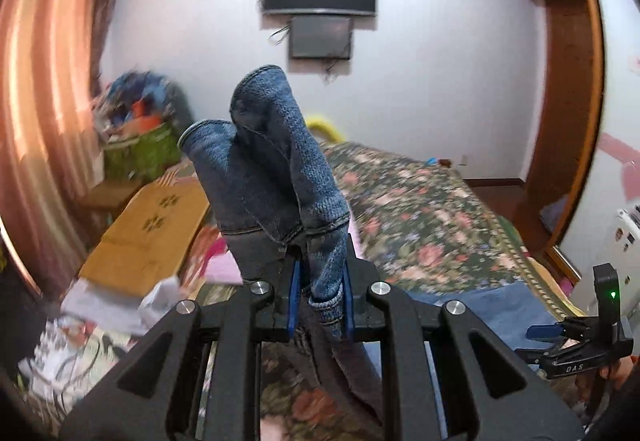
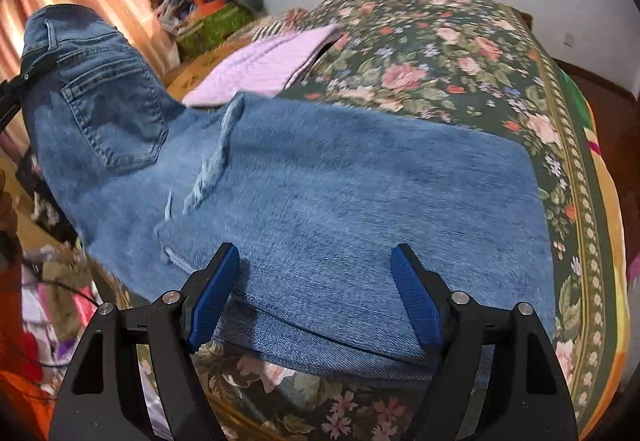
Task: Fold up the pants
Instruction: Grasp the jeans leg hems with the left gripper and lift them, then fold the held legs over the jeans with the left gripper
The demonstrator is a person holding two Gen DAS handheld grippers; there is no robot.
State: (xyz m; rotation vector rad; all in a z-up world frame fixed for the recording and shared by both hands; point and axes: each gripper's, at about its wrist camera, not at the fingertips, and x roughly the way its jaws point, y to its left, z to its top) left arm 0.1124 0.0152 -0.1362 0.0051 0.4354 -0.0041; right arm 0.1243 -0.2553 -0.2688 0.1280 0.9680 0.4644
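Observation:
Blue denim pants [image 2: 340, 197] lie across the floral bedspread [image 2: 460, 53], legs folded over with a frayed rip in the middle. My left gripper [image 1: 320, 293] is shut on the waistband end of the pants [image 1: 276, 161] and holds it lifted off the bed; that raised end with a back pocket shows at the left of the right wrist view [image 2: 100, 89]. My right gripper [image 2: 316, 297] is open, its blue pads [image 2: 416, 301] either side of the lower leg fabric, just above it. It also shows at the right edge of the left wrist view [image 1: 560, 333].
A pink folded cloth [image 2: 264, 65] lies on the bed beyond the pants. A wooden bench [image 1: 148, 229] and a pile of clutter [image 1: 136, 121] stand left of the bed by the curtain [image 1: 48, 101]. A wardrobe [image 1: 560, 121] is at the right.

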